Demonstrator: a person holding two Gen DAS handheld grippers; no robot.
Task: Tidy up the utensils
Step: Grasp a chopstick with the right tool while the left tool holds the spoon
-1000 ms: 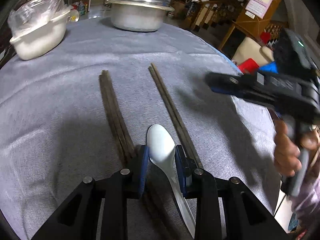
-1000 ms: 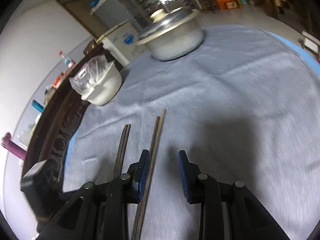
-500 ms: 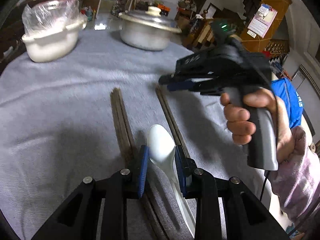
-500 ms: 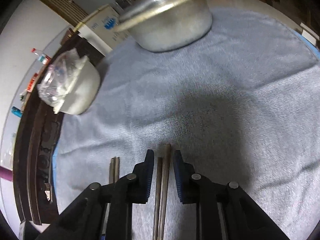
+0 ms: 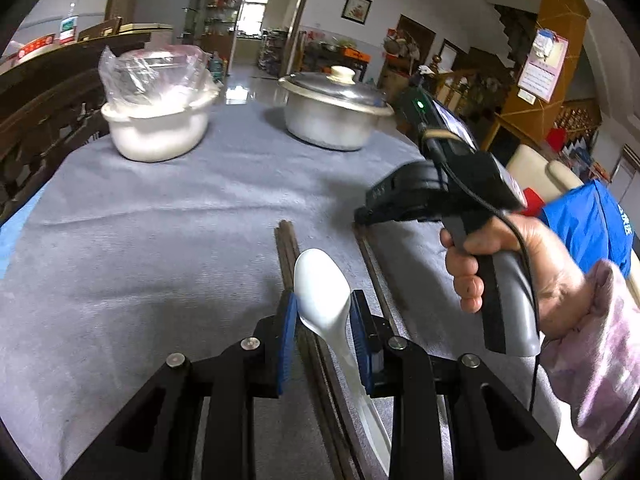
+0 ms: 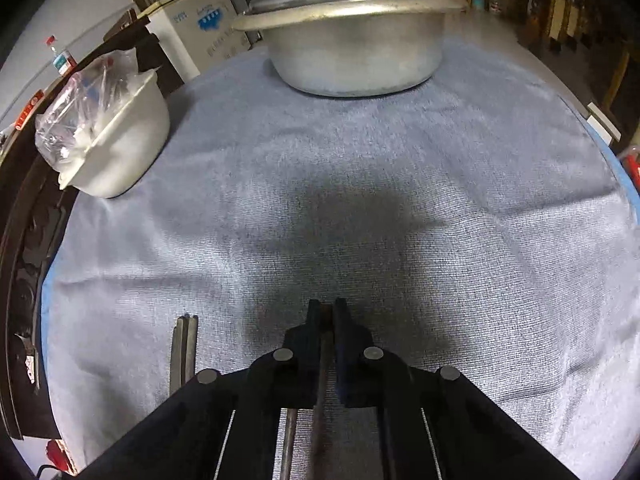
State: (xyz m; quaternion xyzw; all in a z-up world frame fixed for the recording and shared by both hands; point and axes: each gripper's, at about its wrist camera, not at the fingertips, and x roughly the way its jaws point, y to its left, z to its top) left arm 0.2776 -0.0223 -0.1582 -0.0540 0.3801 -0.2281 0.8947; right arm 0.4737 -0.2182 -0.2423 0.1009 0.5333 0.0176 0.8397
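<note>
Chopsticks (image 6: 325,344) pinched in down-tilted right gripper (image 6: 326,312).

Right gripper (image 6: 326,312) clamps dark chopsticks (image 6: 325,360) over grey cloth (image 6: 440,200).

The left wrist camera looks forward and shallowly down along its fingers, across the grey tablecloth (image 5: 160,240) toward the room behind. The right wrist camera tilts more steeply, close over the cloth. Both views take in the metal pot (image 5: 332,120) and white bowl (image 5: 156,128) (at the table's far side).
</note>
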